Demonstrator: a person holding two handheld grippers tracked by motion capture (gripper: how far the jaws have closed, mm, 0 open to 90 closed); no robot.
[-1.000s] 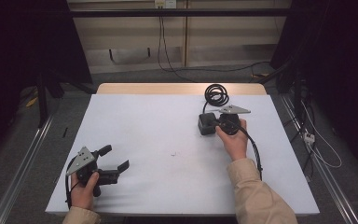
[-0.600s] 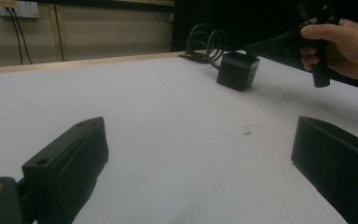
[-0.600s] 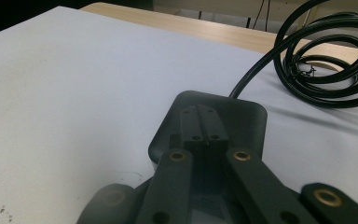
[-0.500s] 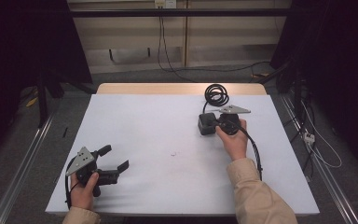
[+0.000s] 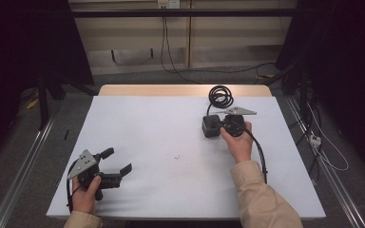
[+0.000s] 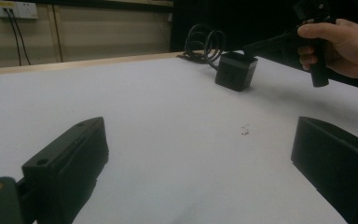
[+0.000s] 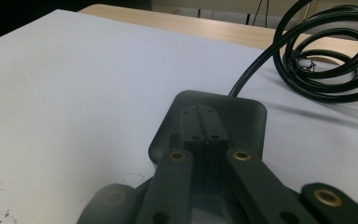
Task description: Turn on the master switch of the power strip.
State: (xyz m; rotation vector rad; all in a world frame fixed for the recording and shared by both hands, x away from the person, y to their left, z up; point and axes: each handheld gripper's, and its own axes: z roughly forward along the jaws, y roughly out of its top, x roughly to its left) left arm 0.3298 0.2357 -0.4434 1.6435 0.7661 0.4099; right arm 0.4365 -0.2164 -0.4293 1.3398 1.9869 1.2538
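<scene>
A small black box [image 5: 209, 129] with a coiled black cable [image 5: 220, 96] lies on the white table [image 5: 161, 123] at the back right. My right gripper [image 5: 217, 124] is held by a hand just right of the box and points left, over its top. In the right gripper view its jaws are pressed together, gripper [image 7: 200, 123] shut, with the box [image 7: 247, 114] under the tips and nothing between them. My left gripper [image 5: 118, 160] rests near the front left corner, jaws wide apart and empty. The left gripper view looks between its jaws [image 6: 200, 158] at the box [image 6: 235, 72].
A small dark speck [image 5: 177, 156] marks the middle of the table. The table's wooden far edge [image 5: 180, 90] shows behind the white sheet. Cables and a power strip [image 5: 315, 140] lie on the floor to the right; metal rails run along both sides.
</scene>
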